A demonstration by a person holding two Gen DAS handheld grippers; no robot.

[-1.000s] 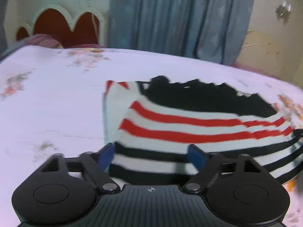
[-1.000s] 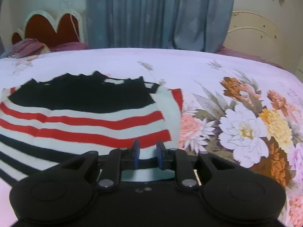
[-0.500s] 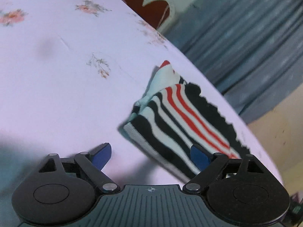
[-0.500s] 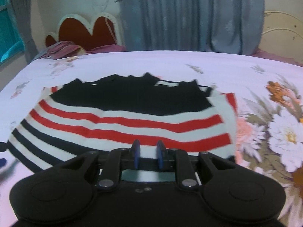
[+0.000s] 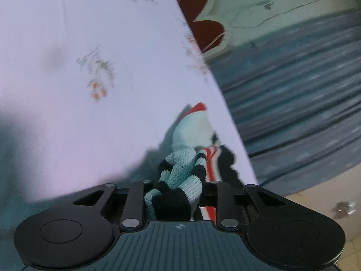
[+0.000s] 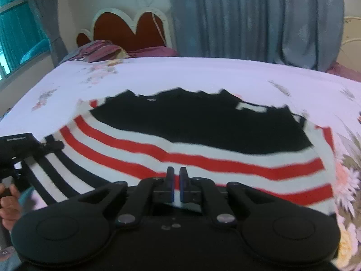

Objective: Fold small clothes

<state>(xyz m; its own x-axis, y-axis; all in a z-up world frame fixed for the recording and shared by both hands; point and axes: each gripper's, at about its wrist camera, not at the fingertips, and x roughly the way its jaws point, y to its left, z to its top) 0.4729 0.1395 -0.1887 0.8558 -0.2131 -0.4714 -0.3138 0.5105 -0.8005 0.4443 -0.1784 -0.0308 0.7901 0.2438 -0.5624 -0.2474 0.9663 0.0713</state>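
A knit sweater [image 6: 203,135] with black, white and red stripes lies spread on the bed [image 6: 203,74]. In the left wrist view, which is rolled on its side, my left gripper [image 5: 176,194] has its jaws closing on a bunched black-and-white corner of the sweater [image 5: 180,176]; the fabric hides the pads. In the right wrist view that left gripper [image 6: 54,145] sits at the sweater's left striped edge, with a person's hand [image 6: 9,203] behind it. My right gripper [image 6: 177,180] is at the middle of the near hem, shut with a thin white strip of sweater between its blue pads.
The bedsheet [image 5: 67,79] is pale with flower prints, large ones at the right [image 6: 347,176]. A red scalloped headboard [image 6: 135,31] and purple bedding [image 6: 99,49] stand at the far end. Blue curtains [image 6: 248,22] hang behind, with a window [image 6: 20,29] at left.
My left gripper rolled over, dropped to the sweater's corner and went from wide open to closed on bunched fabric. My right gripper slid left along the near hem and its pads drew together.
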